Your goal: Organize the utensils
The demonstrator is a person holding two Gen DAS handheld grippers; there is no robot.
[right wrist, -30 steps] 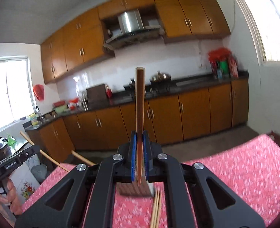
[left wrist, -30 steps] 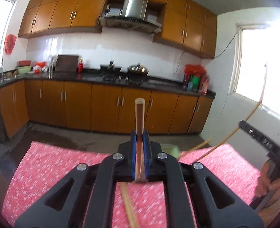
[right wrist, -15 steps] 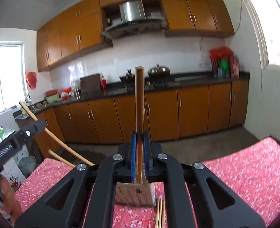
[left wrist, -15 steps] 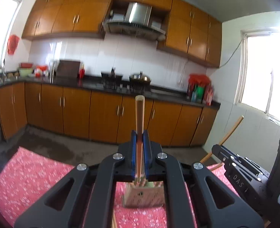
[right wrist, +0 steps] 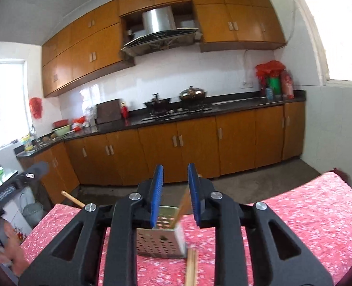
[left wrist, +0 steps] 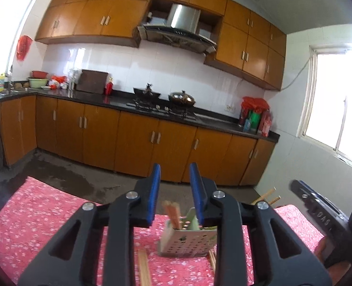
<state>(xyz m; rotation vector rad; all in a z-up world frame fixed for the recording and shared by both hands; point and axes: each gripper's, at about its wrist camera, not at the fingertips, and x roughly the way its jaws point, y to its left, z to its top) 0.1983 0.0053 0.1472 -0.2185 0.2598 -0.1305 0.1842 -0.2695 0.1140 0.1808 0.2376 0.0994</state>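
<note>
A perforated metal utensil holder (left wrist: 188, 242) stands on the red flowered tablecloth (left wrist: 44, 214), just below both grippers. My left gripper (left wrist: 174, 186) is opening, its blue pads apart; brown chopsticks (left wrist: 173, 214) stand in the holder below the gap, free of the pads. My right gripper (right wrist: 175, 186) is opening too. A chopstick (right wrist: 185, 205) leans in the holder (right wrist: 161, 242) close to the right pad, blurred and not pinched. Loose chopsticks (left wrist: 143, 267) (right wrist: 191, 265) lie on the cloth in front of the holder.
The other gripper shows at each view's edge: right one (left wrist: 319, 207), left one (right wrist: 30, 174) with a hand (right wrist: 11, 250) below. Wooden stick ends (left wrist: 269, 195) (right wrist: 72, 199) poke up nearby. Beyond the table are a bare floor and orange kitchen cabinets (left wrist: 137, 143).
Both grippers were shut on upright chopsticks; now both have their pads apart and the chopsticks have dropped into the holder. Both moved lower and closer to the holder.
</note>
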